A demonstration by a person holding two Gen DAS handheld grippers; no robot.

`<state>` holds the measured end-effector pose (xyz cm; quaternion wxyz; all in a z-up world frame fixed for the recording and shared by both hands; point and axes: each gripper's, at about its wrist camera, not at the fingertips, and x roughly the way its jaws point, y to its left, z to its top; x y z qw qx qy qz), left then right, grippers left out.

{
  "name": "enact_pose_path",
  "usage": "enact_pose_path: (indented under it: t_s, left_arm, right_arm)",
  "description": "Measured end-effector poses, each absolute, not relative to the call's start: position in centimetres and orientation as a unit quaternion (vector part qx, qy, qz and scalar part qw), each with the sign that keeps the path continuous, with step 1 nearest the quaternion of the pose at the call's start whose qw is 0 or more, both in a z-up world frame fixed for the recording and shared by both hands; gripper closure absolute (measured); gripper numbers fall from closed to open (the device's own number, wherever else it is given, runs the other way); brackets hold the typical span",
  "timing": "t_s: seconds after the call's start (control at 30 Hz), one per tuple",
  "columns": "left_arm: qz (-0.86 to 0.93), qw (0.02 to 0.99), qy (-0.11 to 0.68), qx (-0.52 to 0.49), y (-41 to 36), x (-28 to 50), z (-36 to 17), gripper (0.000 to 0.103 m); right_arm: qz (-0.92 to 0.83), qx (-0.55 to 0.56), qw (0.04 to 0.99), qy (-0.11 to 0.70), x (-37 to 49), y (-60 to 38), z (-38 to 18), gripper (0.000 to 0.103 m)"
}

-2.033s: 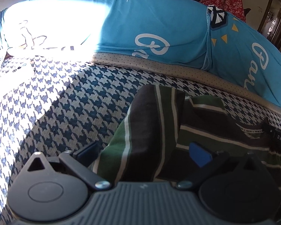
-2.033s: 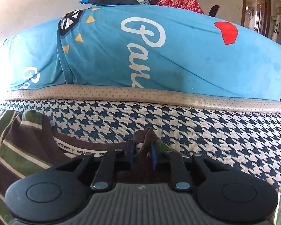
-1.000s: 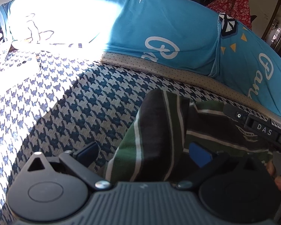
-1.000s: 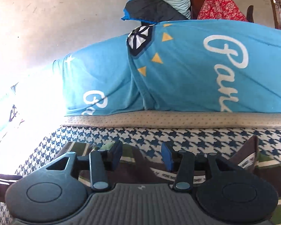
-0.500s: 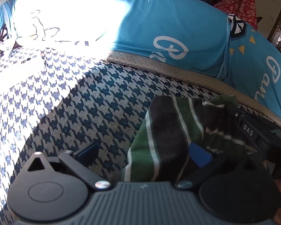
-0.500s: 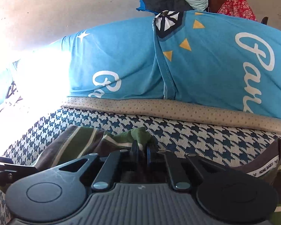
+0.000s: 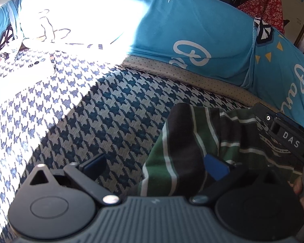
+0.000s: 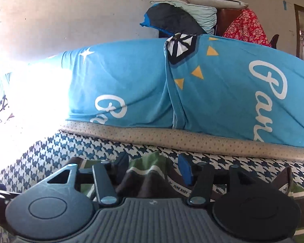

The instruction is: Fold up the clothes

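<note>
My right gripper [image 8: 154, 168] is opening over the striped shirt [image 7: 184, 147]; left gripper [image 7: 154, 165] open. Shirt's stripes run toward the blue bolster [image 7: 202, 36].

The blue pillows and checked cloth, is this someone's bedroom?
Probably a bedroom at home: big blue pillows line a bed or couch covered in houndstooth cloth, with a striped garment on it.

Navy-and-white houndstooth woven bed cover [image 7: 103, 105] underneath it all. Along its far edge, a beige dotted strip [image 8: 192, 139], then big sky-blue cushions with white script lettering [image 8: 131, 93]. White phone [image 7: 37, 65] near the sunlit far-left corner. Behind: red floral cloth [image 8: 247, 28], a pile of dark and pale pillows [image 8: 178, 18], scuffed off-white wall [image 8: 71, 16].
</note>
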<state>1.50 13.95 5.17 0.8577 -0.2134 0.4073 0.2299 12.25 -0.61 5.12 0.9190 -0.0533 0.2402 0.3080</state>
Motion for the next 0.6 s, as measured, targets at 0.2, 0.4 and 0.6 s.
enact_pose_path:
  t_s: [0.2, 0.4, 0.6]
  left_arm:
    - [0.229, 0.86, 0.404, -0.211, 13.8, 1.1, 5.6, 0.0]
    - [0.226, 0.864, 0.404, -0.197, 13.3, 1.1, 5.8, 0.0]
    - [0.228, 0.863, 0.411, -0.183, 12.8, 1.3, 5.4, 0.0]
  right_arm:
    - [0.264, -0.022, 0.931, 0.252, 11.4, -5.1, 6.9, 0.043]
    - [0.195, 0.027, 0.937, 0.287, 11.6, -11.3, 7.4, 0.043]
    - [0.121, 0.057, 0.94, 0.313, 10.7, -16.7, 8.1, 0.043]
